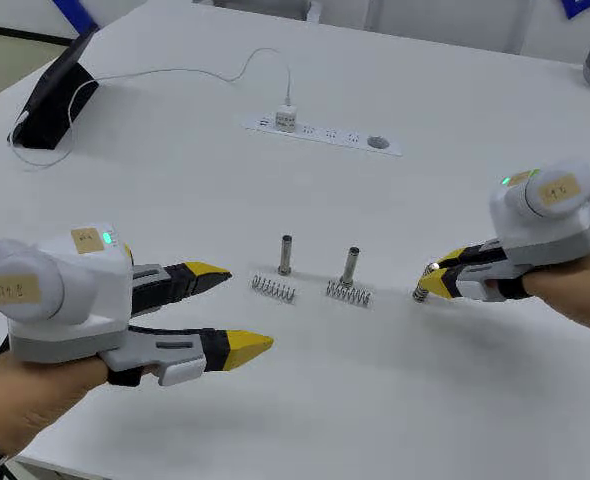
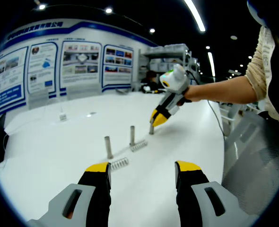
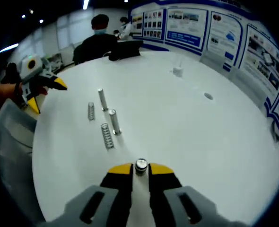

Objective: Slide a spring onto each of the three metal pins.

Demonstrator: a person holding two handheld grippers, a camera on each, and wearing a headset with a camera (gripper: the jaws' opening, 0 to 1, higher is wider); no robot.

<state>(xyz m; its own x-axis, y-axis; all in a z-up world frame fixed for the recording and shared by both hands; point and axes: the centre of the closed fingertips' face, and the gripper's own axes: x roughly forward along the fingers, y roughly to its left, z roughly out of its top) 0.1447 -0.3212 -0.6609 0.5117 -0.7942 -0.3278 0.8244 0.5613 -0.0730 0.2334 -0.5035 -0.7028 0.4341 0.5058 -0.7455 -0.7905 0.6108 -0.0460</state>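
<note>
Two metal pins stand upright mid-table, one on the left [image 1: 285,254] and one on the right [image 1: 350,266]. A spring [image 1: 273,288] lies in front of the left pin and a second spring [image 1: 348,292] in front of the right one. My right gripper [image 1: 435,284] is shut on a third pin [image 3: 140,165], whose lower end [image 1: 420,293] rests on the table and looks coiled. My left gripper [image 1: 237,307] hovers open, left of the springs, with nothing between its jaws. The left gripper view shows both standing pins [image 2: 108,146] and the right gripper [image 2: 158,117] beyond.
A white power strip [image 1: 320,132] with a plugged charger [image 1: 286,118] and cable lies at the back. A black stand [image 1: 60,90] sits far left. The table's near edge [image 1: 275,470] runs below my hands. A person [image 3: 99,40] sits beyond the table.
</note>
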